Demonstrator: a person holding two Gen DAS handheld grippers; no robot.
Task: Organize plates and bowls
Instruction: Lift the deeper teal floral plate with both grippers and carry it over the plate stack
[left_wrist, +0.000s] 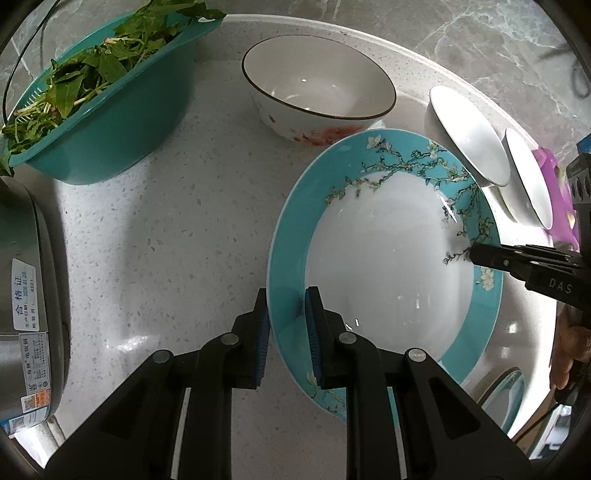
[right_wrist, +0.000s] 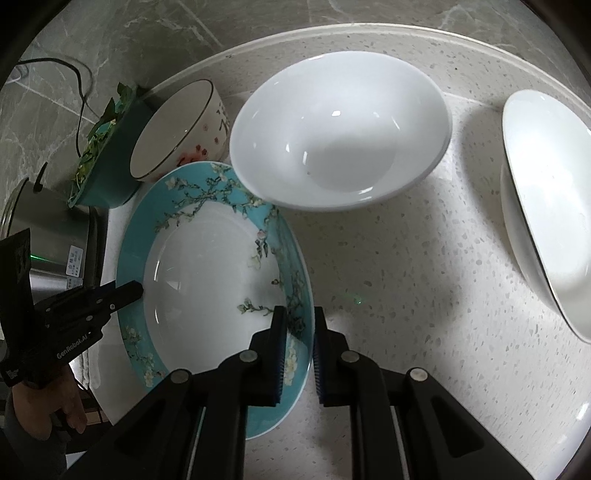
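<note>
Left wrist view: I am pinching the near rim of the round turquoise plate with painted blossoms (left_wrist: 388, 266) in my left hand-held gripper (left_wrist: 288, 325). My right hand-held gripper (right_wrist: 299, 343) is pinching the opposite rim. Holding both sides is probably keeping it level. It is sitting low over the speckled white tabletop (left_wrist: 166, 240), beside the plain white bowl (right_wrist: 340, 129).

Speckled white countertop (left_wrist: 155, 229), teal colander of greens (left_wrist: 99, 125), flowered bowl (left_wrist: 317, 88), two white bowls (right_wrist: 340, 129), steel cooker (left_wrist: 26, 295)
</note>
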